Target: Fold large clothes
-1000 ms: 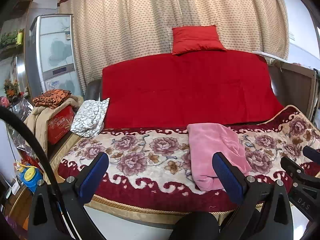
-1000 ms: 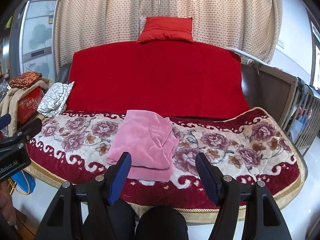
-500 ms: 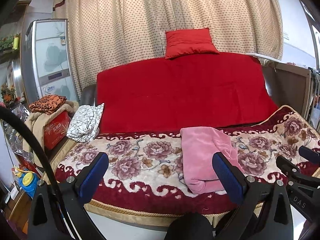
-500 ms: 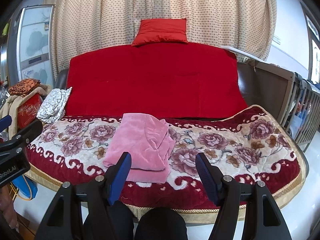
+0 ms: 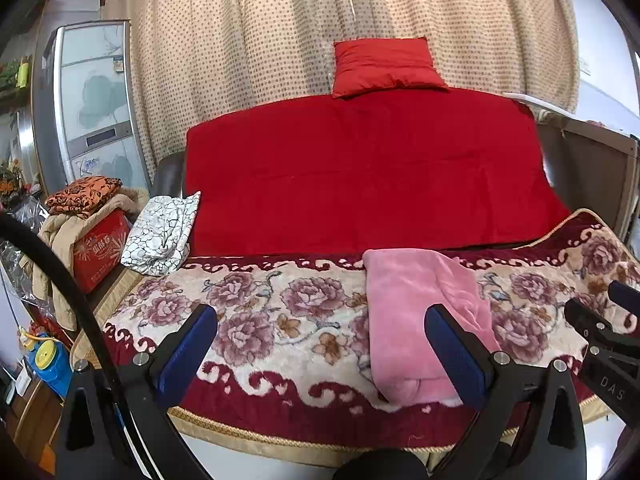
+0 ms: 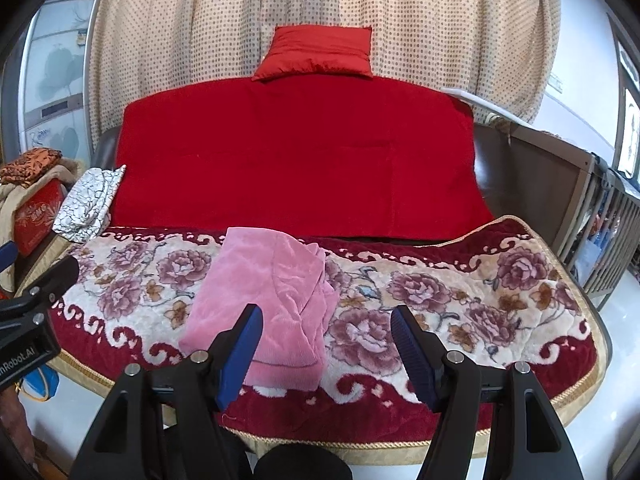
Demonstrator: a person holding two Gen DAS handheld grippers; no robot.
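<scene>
A folded pink velvety garment [image 6: 276,300] lies on the floral cream-and-maroon plush blanket [image 6: 460,300] covering the sofa seat, reaching from near the blanket's back edge towards its front edge, a little left of the middle. The left gripper [image 5: 320,344] and the right gripper [image 6: 326,340] hover off the front edge, blue-padded fingers [image 6: 240,352] spread wide, holding nothing. A red square cushion [image 6: 320,54] sits atop the backrest.

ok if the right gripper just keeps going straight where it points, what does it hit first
Most likely the folded pink garment on the floral blanket. The open right gripper aims at the garment's right edge, so it might land on the blanket beside it; depth is hard to judge.
</scene>
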